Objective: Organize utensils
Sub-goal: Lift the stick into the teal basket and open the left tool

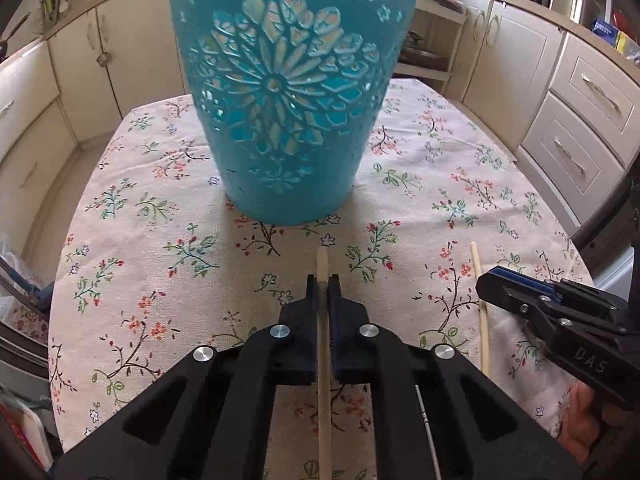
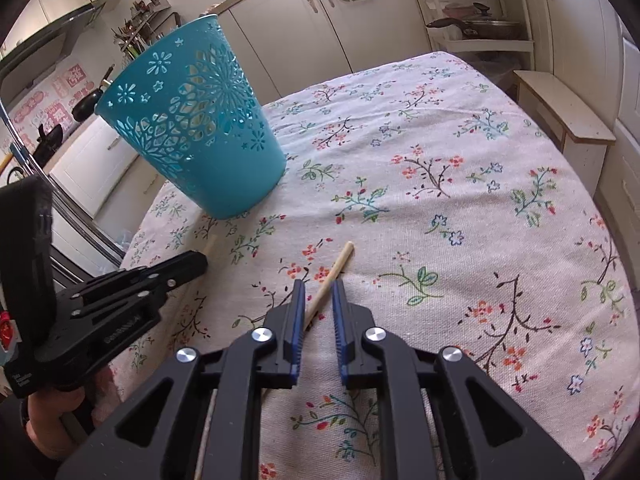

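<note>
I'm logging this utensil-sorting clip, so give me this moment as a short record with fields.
surface: table with floral cloth
container: teal basket, upright on the cloth
left gripper: shut on a chopstick
right gripper: open, jaws either side of a second chopstick lying on the cloth
chopsticks in basket: cannot tell

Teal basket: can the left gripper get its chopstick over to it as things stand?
Probably yes. The left gripper, jaws shut on a chopstick, faces the teal basket across bare floral tablecloth. Nothing lies between, but the rim stands high, so it must lift first.
</note>
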Tool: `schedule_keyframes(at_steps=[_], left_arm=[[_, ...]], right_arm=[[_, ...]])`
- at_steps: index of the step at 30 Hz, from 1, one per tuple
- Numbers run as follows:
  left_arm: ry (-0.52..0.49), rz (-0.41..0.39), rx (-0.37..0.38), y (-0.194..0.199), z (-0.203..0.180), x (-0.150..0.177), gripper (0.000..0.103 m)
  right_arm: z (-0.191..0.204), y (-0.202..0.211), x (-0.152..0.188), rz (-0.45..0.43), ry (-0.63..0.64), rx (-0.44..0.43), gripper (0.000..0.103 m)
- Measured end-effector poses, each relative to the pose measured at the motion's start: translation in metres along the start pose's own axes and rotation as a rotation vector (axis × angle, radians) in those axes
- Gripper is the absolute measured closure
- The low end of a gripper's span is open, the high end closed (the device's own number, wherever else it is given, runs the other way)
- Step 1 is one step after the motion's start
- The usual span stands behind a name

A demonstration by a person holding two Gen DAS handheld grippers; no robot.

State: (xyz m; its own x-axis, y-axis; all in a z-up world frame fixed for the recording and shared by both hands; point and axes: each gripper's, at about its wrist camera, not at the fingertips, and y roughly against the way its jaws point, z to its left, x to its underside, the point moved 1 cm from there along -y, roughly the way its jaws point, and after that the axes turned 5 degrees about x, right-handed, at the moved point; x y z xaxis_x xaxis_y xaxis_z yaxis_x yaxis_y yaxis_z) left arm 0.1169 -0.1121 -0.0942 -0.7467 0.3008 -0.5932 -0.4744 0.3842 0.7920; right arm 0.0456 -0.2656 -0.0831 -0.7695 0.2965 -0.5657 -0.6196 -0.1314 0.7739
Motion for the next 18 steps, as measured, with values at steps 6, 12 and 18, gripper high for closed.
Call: schedule_keyframes(at_steps=[6, 12, 18], left_arm=[[0.063, -0.028, 0.090, 0.024, 0.015, -0.004, 0.098], [0.158, -0.212, 0.301, 0.105, 0.037, -0.030, 0.098], [0.182, -0.471, 0.310, 0.166, 0.048, -0.087, 0.098]], right_arm=[[0.006, -0.004, -0.004, -0.011, 0.020, 0.045, 0.075], [-0.003, -0.003, -0.002, -0.013, -0.029, -0.010, 0.074], [0.004, -0.004, -0.002, -0.017, 0.005, -0.002, 0.068]])
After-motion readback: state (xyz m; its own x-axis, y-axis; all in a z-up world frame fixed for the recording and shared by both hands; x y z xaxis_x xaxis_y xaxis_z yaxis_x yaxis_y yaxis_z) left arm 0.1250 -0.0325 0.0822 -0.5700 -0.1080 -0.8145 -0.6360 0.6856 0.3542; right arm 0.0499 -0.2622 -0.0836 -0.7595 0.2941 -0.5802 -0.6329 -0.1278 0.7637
